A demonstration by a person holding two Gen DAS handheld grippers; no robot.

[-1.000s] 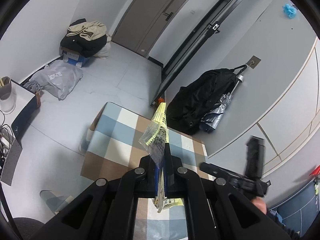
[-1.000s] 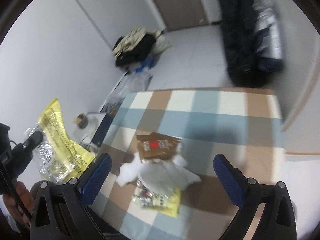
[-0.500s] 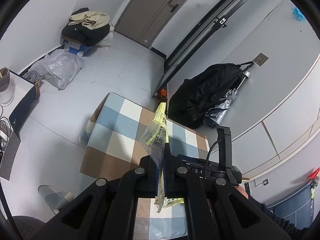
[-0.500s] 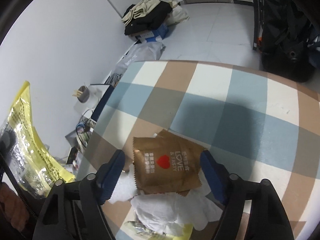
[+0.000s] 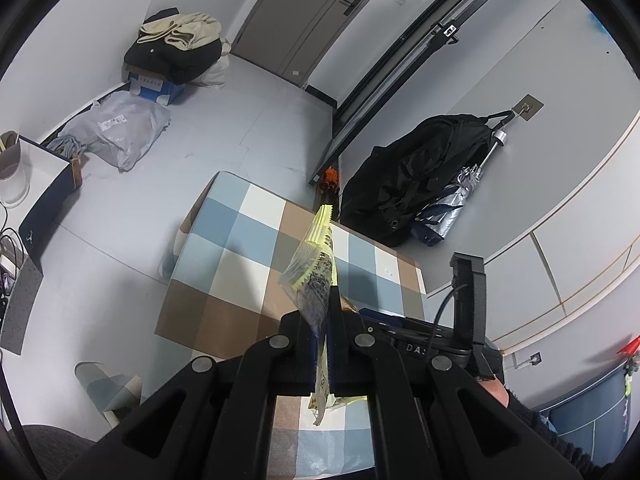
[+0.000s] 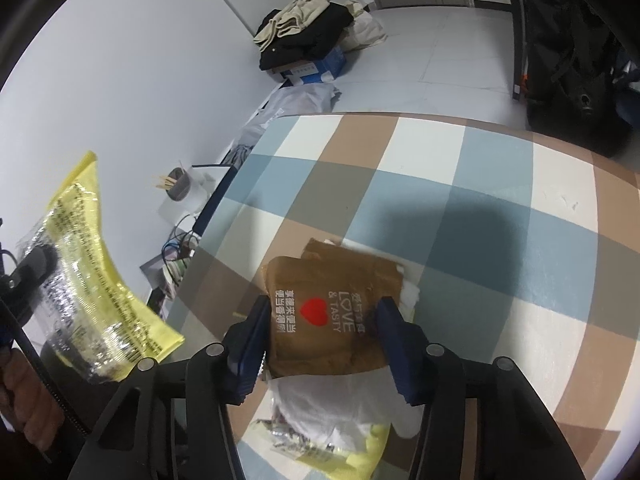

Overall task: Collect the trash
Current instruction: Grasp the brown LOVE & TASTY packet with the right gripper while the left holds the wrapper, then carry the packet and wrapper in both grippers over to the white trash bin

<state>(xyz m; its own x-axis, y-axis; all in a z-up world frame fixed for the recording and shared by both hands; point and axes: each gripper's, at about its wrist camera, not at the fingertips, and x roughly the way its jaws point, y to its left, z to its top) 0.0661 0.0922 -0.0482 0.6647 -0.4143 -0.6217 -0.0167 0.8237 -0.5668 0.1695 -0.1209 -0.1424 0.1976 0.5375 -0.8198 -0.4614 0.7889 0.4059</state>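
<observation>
One view alone shows the brown packet (image 6: pixel 326 314).

Pale grey walls (image 5: pixel 500 80) and a light grey tiled floor (image 5: pixel 248 120) enclose the room. A grey door (image 5: pixel 304 16) stands shut at the far end, beside a dark-framed sliding door (image 5: pixel 384 92). A low table under a blue, brown and white checked cloth (image 5: pixel 248 264) sits mid-floor. A black bag (image 5: pixel 408 184) and a folded silver umbrella (image 5: pixel 456 208) hang from a wall hook (image 5: pixel 528 106). In the corner, clothes are piled on a blue and white box (image 5: pixel 156 84), beside a grey plastic bag (image 5: pixel 120 132).
</observation>
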